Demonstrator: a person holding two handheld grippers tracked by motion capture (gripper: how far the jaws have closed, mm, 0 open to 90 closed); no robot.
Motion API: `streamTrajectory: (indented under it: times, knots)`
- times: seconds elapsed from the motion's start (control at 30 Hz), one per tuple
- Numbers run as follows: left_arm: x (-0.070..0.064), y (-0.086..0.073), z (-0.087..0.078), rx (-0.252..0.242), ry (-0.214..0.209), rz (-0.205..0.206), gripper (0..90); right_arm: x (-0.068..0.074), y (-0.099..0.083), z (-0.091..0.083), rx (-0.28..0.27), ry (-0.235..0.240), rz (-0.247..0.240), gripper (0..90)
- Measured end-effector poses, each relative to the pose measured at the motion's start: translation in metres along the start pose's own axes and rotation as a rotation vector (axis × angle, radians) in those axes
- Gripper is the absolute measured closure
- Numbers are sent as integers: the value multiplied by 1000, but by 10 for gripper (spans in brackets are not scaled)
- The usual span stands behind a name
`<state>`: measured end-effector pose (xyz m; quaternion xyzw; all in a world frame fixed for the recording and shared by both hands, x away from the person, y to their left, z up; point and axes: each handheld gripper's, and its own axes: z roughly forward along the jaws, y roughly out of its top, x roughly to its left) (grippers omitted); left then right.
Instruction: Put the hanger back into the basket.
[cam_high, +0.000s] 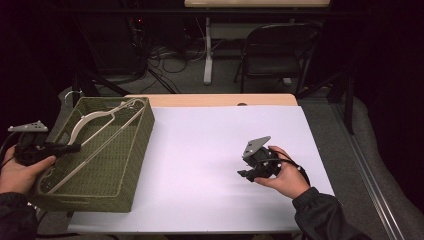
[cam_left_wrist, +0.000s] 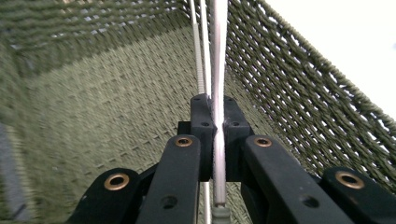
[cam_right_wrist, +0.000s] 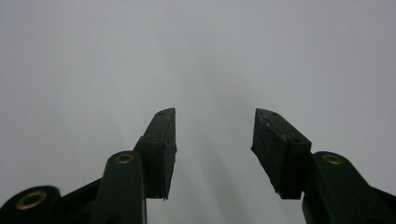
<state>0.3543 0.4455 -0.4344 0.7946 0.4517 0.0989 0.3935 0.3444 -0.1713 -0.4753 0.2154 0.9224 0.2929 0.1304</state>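
Left claw (cam_left_wrist: 214, 135): clenched on white hanger (cam_high: 95, 117) inside green woven basket (cam_high: 132, 165). Right claw (cam_right_wrist: 214, 149): released, jaws apart over white surface (cam_high: 210, 150)

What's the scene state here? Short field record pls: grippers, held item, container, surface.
left gripper: shut on a hanger bar, at the basket's near-left edge
right gripper: open, holding nothing, over the table
held item: hanger, pale, lying slantwise in the basket
container: basket, green woven, on the table's left side
surface: table, white top
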Motion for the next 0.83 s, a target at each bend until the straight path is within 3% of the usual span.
streamTrajectory:
  times: [0.07,0.2,0.27,0.43,0.53,0.6,0.67,0.73,0.77,0.8,0.83]
  knots:
    - [5,-7,1,-18,-2,-26,868,0,1,1,2,-4,-2,495]
    - [7,-15,7,-10,-18,-13,868,1,2,2,1,2,-5,495]
    - [6,-14,13,13,-14,-12,868,2,2,3,4,3,-4,495]
    - [2,-12,34,124,21,0,868,2,2,2,5,3,-11,495]
    - [3,-15,41,144,47,-23,864,2,1,1,-1,0,-8,496]
    - [3,-15,40,131,114,-46,779,2,1,-1,-2,-3,-6,496]
    - [2,-14,31,76,172,-64,674,2,1,-3,19,-4,-9,496]
    - [-2,-13,20,25,276,-28,571,2,-1,-3,-10,-5,0,496]
    - [-4,-13,14,4,309,-17,542,2,-1,-5,-11,-6,-1,496]
    - [-6,-12,9,-21,325,-22,510,3,-1,-7,5,-2,-5,495]
    - [-9,-12,4,-41,334,-28,497,3,-2,-6,-27,-1,-1,495]
